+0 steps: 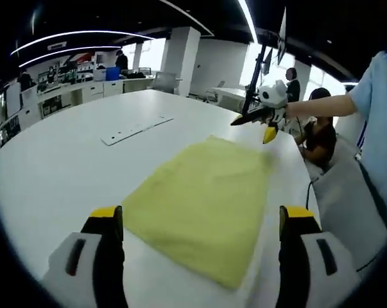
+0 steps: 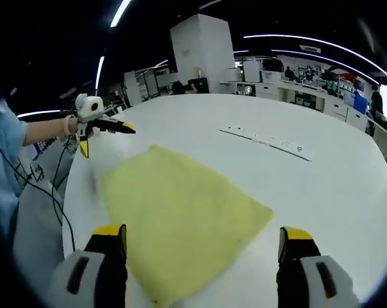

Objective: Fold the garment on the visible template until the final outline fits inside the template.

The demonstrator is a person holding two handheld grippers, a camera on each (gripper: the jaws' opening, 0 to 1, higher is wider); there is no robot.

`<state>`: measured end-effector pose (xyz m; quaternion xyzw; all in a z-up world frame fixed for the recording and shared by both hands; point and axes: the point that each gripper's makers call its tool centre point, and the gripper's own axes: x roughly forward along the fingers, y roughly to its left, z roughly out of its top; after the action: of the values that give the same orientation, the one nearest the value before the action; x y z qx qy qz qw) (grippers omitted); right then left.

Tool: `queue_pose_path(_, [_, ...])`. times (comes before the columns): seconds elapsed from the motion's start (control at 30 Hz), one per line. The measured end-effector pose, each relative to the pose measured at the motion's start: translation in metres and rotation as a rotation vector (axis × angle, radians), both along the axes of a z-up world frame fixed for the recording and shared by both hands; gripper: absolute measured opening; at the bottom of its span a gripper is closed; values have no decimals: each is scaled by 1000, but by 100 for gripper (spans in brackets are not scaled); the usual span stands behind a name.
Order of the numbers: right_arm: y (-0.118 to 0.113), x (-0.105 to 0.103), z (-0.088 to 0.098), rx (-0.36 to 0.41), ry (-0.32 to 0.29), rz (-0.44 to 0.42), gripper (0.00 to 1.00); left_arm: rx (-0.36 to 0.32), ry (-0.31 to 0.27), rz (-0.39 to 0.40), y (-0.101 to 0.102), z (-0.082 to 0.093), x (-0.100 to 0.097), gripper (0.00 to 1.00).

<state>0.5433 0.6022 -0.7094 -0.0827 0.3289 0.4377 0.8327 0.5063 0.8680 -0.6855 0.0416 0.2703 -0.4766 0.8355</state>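
One flat, folded yellow garment [image 1: 203,202]

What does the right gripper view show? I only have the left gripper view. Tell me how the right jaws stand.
Observer: The right gripper has its jaws wide apart and grips nothing.
Operator: Give me the cloth on that side.
Observer: The cloth lies flat. Its near corner sits between those jaws in the picture, closer to the left-hand one.
Operator: Now report my left gripper from there.
Observer: The left gripper hovers beside the cloth's far corner, jaws apart, not touching it.
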Motion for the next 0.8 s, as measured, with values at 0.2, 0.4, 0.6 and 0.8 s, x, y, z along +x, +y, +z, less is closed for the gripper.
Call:
queue_pose_path(0.2, [-6,-22,-7,-97,-25,76,99,-5,28,14,8,-7,-17,95])
queue_pose_path(0.4, [-9,-41,-10,-65,-5,62,99,-34,66,54,14,-22,-36,93])
queue_pose_path(0.6, [-18,-55,-15,-81,-2,54,97,-30,103,58,18,-33,-55,89])
queue_pose_path(0.8, [-33,-71,-18,-74,20,20,96,-28,121,63,23,-36,-66,88])
